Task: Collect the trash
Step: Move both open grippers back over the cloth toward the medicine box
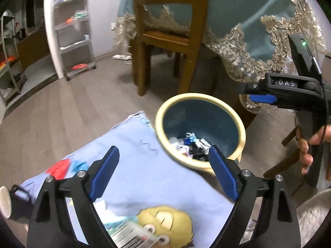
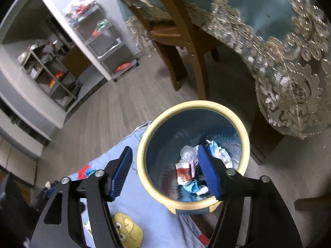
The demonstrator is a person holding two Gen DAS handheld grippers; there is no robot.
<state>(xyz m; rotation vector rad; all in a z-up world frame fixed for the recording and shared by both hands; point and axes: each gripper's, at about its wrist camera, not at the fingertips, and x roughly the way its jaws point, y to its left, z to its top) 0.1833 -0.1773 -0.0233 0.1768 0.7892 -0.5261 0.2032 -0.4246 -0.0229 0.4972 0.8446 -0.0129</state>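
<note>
**Both grippers empty over the bin**

I see my left gripper [image 1: 163,172] spread wide, nothing between the fingers. My right gripper [image 2: 165,173] is likewise agape and empty. Trash bin [image 2: 144,155] sits at 12 o'clock, wrappers [image 2: 184,172] inside, blue cartoon cloth [image 1: 132,144] at its 8 o'clock.

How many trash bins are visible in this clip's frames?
1. The yellow-rimmed trash bin stands on the floor beside the blue cartoon blanket, near the draped table; more may be hidden out of frame.
</note>
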